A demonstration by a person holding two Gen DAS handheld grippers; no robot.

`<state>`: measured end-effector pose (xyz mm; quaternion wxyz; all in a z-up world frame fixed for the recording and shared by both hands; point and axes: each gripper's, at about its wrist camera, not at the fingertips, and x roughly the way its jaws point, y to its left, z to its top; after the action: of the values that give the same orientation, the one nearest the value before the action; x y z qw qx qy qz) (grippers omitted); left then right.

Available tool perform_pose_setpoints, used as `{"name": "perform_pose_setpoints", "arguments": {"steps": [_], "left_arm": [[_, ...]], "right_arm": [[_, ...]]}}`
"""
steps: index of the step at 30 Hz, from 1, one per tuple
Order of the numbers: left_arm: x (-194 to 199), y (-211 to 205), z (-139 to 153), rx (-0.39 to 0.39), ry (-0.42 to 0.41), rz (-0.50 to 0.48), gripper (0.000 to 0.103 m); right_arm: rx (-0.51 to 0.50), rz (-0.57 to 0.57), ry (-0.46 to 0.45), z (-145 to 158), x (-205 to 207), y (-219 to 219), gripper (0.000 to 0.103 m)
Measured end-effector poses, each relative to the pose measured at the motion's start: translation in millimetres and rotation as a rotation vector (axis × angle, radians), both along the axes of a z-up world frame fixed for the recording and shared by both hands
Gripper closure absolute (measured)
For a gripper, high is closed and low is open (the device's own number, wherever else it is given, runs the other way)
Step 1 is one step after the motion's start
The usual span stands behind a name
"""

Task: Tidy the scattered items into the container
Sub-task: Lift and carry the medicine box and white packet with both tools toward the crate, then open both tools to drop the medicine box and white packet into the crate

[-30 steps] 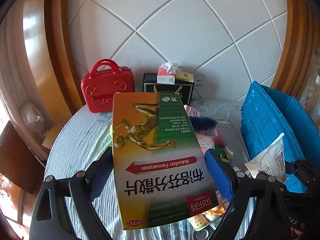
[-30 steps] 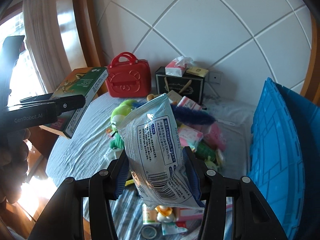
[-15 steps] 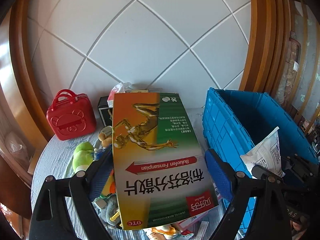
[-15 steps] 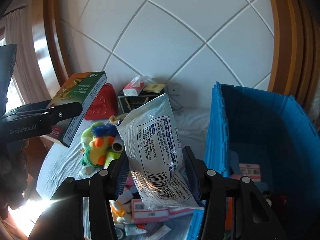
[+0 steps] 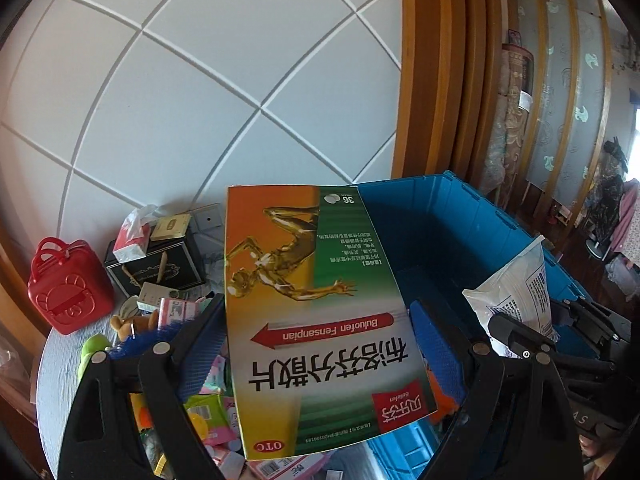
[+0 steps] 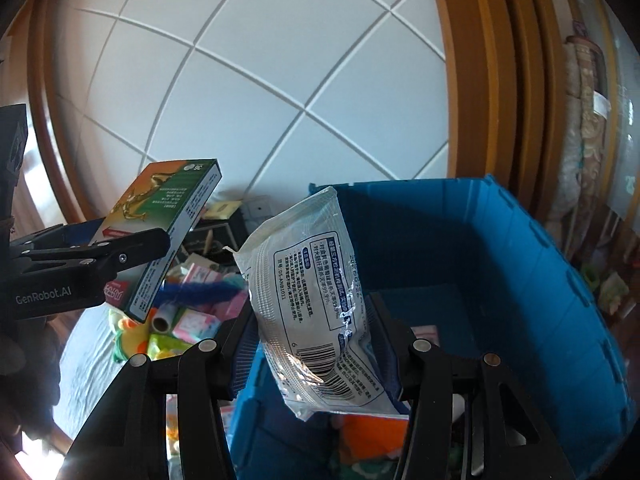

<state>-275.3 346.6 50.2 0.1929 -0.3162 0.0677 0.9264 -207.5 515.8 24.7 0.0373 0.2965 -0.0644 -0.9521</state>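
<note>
You are clamping left hand-held gripper (image 5: 316,344) on medicine box (image 5: 316,300), right hand-held gripper (image 6: 316,344) on white pouch (image 6: 316,300), over blue bin (image 6: 520,280)

The medicine box (image 5: 316,312) is covering much of the table clutter (image 5: 208,412). The white pouch (image 6: 316,304) is hiding part of the blue crate (image 6: 520,280) floor.

Left gripper (image 5: 316,344) and right gripper (image 6: 316,344) side by side, both pointing downward, jaws clamped on loads.
</note>
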Motion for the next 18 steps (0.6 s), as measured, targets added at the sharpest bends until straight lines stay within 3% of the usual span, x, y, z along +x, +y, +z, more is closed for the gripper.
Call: {"name": "perform_pose_setpoints", "arguments": {"steps": [9, 18], "left_arm": [[7, 87, -8, -0.007, -0.025, -0.146, 0.013], [2, 126, -7, -0.004, -0.033, -0.199, 0.013]], "right_arm": [[-0.017, -0.161, -0.028, -3, 24, 69, 0.053], [-0.030, -0.234, -0.057, -14, 25, 105, 0.053]]}}
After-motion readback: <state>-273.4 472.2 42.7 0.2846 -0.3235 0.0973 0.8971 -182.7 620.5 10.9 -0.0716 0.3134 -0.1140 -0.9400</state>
